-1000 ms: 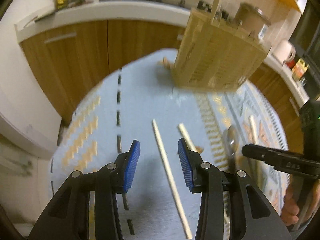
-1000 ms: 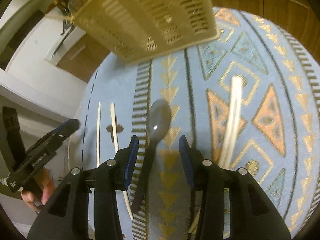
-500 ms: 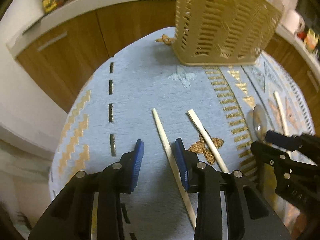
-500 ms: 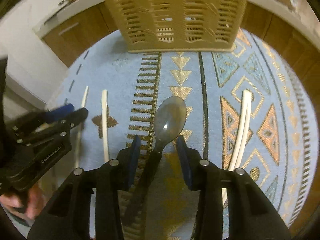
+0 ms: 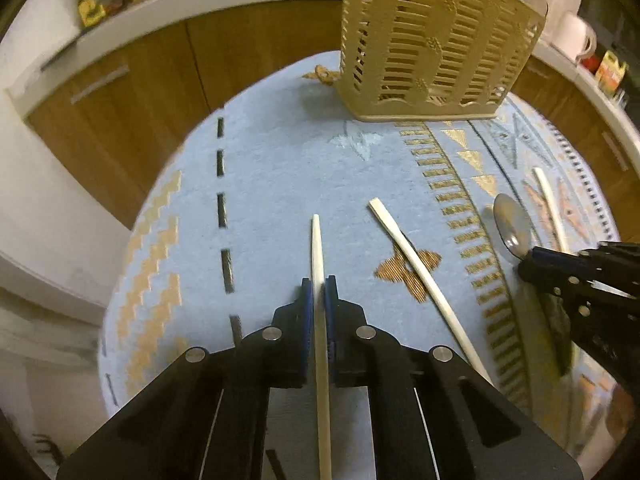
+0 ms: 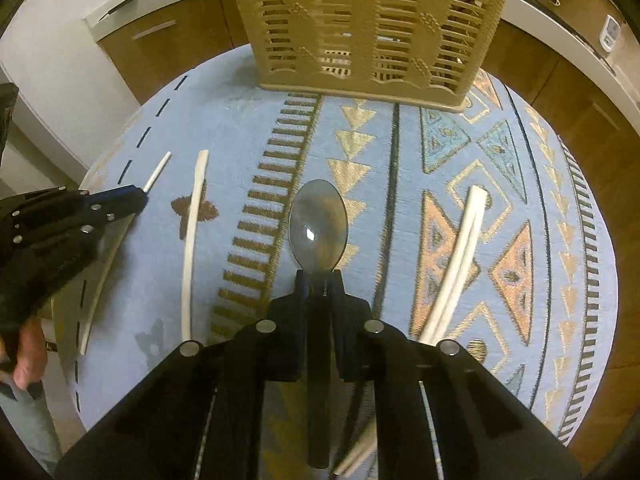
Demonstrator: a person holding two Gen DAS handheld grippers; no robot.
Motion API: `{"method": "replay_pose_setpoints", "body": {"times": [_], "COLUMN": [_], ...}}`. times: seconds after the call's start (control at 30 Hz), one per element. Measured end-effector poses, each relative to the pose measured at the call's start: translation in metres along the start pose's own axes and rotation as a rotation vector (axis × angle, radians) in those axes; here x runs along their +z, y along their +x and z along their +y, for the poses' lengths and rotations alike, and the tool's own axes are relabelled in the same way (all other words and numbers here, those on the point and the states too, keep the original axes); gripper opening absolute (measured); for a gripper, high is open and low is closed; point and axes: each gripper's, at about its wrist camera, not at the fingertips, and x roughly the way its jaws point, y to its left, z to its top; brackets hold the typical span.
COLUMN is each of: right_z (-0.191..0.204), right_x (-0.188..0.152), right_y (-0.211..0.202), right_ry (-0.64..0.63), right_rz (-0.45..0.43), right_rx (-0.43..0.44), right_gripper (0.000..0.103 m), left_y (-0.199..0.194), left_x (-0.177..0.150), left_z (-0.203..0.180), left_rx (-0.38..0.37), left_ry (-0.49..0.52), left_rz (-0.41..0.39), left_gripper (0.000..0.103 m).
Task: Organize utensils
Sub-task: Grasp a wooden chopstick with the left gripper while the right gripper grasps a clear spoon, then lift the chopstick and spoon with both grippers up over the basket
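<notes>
My left gripper (image 5: 319,286) is shut on a pale chopstick (image 5: 317,240) that lies on the blue patterned cloth (image 5: 280,168). A second chopstick (image 5: 412,264) lies just to its right. My right gripper (image 6: 319,280) is shut on the neck of a grey spoon (image 6: 318,226), bowl pointing away. A pair of white chopsticks (image 6: 460,256) lies to the spoon's right. The tan slotted utensil basket (image 6: 372,24) stands upright at the far side of the table, also in the left wrist view (image 5: 432,44).
The round table's edge curves close on the left (image 5: 120,280). Wooden cabinets (image 5: 140,80) under a white counter stand behind the table. The left gripper also shows in the right wrist view (image 6: 132,198), and the right gripper in the left wrist view (image 5: 528,264).
Both grippers have come down and forward and closed: the left on the chopstick, the right on the spoon. The basket looks nearer in both views.
</notes>
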Motion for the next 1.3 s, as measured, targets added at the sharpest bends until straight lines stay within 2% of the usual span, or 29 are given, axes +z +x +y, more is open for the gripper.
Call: {"method": "replay_pose_setpoints", "body": {"times": [0.27,0.33,0.4,0.57,0.63,0.7,0.73,0.9,0.97,1.17,1.3], "right_z": [-0.009,-0.007,-0.009,-0.012,-0.009,-0.005,-0.002,0.006,0.012,0.012,0.001], "right_x": [-0.001,0.005,0.009,0.014,0.017,0.017,0.015,0.011,0.009,0.008,0.008], "right_y": [-0.005,0.0,0.002,0.003,0.005,0.005,0.005,0.002,-0.005,-0.033,-0.056], "right_ry": [-0.006,-0.003,0.003,-0.009,-0.024,-0.042,-0.053,-0.086,-0.132,-0.149,-0.101], "right_rz": [0.032,0.053,0.076,0.111,0.118,0.112,0.104,0.051,0.003,-0.132,-0.225], "right_rx": [0.002,0.011,0.026,0.031,0.017,0.0,-0.004,0.027,-0.004,0.031,0.111], "right_gripper": [0.01,0.011,0.011,0.011,0.011,0.01,0.01,0.01,0.01,0.009,0.009], "left_y": [0.003,0.002,0.006,0.011,0.012,0.014,0.013,0.009,0.004,-0.047,-0.079], "left_x": [0.007,0.008,0.012,0.018,0.019,0.017,0.015,0.007,0.004,0.008,0.014], "left_z": [0.018,0.018,0.017,0.011,0.004,-0.004,-0.007,-0.016,-0.018,-0.015,-0.026], "left_rx": [-0.055,-0.057,-0.048,-0.054,-0.008,0.042,0.049,0.08,0.064,-0.02,-0.069], "left_ry": [-0.004,0.015,0.041,0.116,0.155,0.186,0.199,0.208,0.192,0.134,0.118], "left_rz": [0.055,0.076,0.096,0.137,0.137,0.127,0.12,0.048,0.021,-0.18,-0.312], "left_gripper": [0.006,0.01,0.019,0.023,0.02,0.005,0.005,0.004,0.003,0.004,0.004]}}
